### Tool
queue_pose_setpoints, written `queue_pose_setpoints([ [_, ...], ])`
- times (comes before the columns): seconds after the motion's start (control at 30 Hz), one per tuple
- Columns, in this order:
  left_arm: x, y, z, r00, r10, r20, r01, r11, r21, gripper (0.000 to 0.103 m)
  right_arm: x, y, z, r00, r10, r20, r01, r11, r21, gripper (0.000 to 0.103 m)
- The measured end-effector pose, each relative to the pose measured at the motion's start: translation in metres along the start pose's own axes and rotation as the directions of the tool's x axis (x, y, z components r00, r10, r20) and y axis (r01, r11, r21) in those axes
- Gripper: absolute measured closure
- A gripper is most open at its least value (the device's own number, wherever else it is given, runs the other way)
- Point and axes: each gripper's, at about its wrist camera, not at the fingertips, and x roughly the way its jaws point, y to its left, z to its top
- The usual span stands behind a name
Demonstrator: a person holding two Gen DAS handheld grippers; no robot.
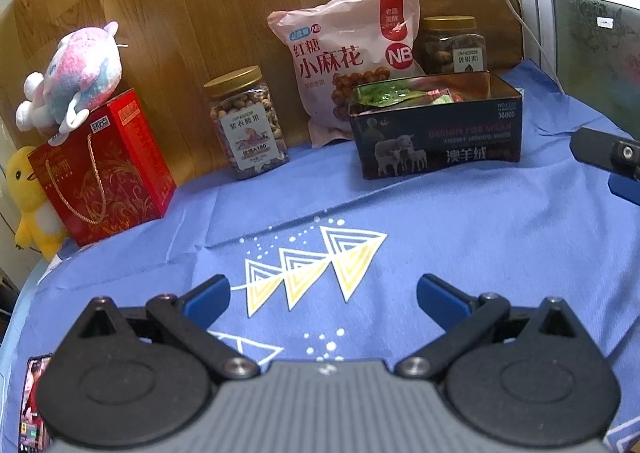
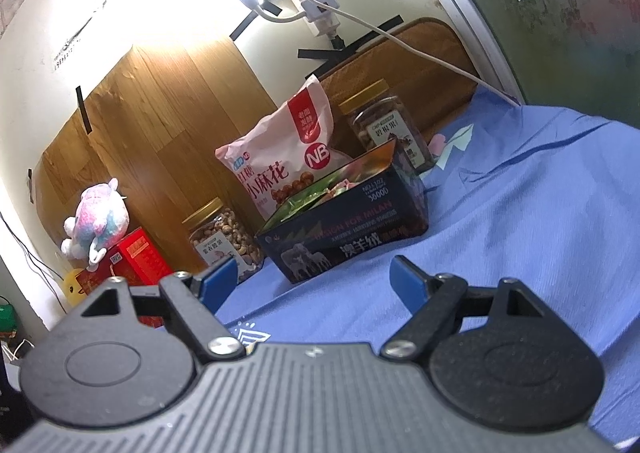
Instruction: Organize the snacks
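A dark open tin box (image 1: 436, 141) stands on the blue cloth (image 1: 460, 229) and holds several small snack packets (image 1: 384, 95). It also shows in the right wrist view (image 2: 344, 237), with packets (image 2: 308, 199) inside. Behind it lean a pink snack bag (image 1: 348, 61) (image 2: 280, 161) and a nut jar (image 1: 454, 45) (image 2: 384, 125). A second nut jar (image 1: 250, 123) (image 2: 224, 237) stands to its left. My left gripper (image 1: 322, 297) is open and empty, low over the cloth. My right gripper (image 2: 312, 277) is open and empty, short of the tin; part of it shows at the left wrist view's right edge (image 1: 608, 157).
A red gift box (image 1: 104, 169) (image 2: 136, 257) stands at the far left with a pink plush toy (image 1: 76, 73) (image 2: 98, 217) on top and a yellow duck plush (image 1: 28, 197) beside it. A wood panel (image 1: 180, 13) backs the table. A phone (image 1: 34, 405) lies at the near left.
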Motion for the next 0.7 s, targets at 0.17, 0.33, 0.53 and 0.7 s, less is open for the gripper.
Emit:
queue_pose_setpoints([
  [0.17, -0.0012, 0.0, 0.0032, 1.0, 0.001, 0.013, -0.001, 1.0, 0.0, 0.0, -0.0007, 0.0006, 0.0011, 1.0, -0.002, 0.009, 0.002, 1.0, -0.008, 0.018],
  [0.33, -0.0028, -0.0003, 0.0061, 1.0, -0.006, 0.022, 0.006, 1.0, -0.003, 0.0, -0.0012, 0.0005, 0.0016, 1.0, -0.002, 0.011, 0.002, 1.0, -0.01, 0.018],
  [0.53, -0.0035, -0.0003, 0.0081, 0.999, -0.008, 0.033, 0.008, 1.0, -0.004, 0.0, -0.0011, 0.0, 0.0019, 1.0, -0.001, 0.01, 0.001, 1.0, -0.01, 0.018],
  [0.7, -0.0031, 0.0006, 0.0084, 0.999, -0.009, 0.036, 0.01, 1.0, -0.009, 0.0, -0.001, 0.0, 0.002, 1.0, -0.001, 0.01, 0.001, 1.0, -0.011, 0.018],
])
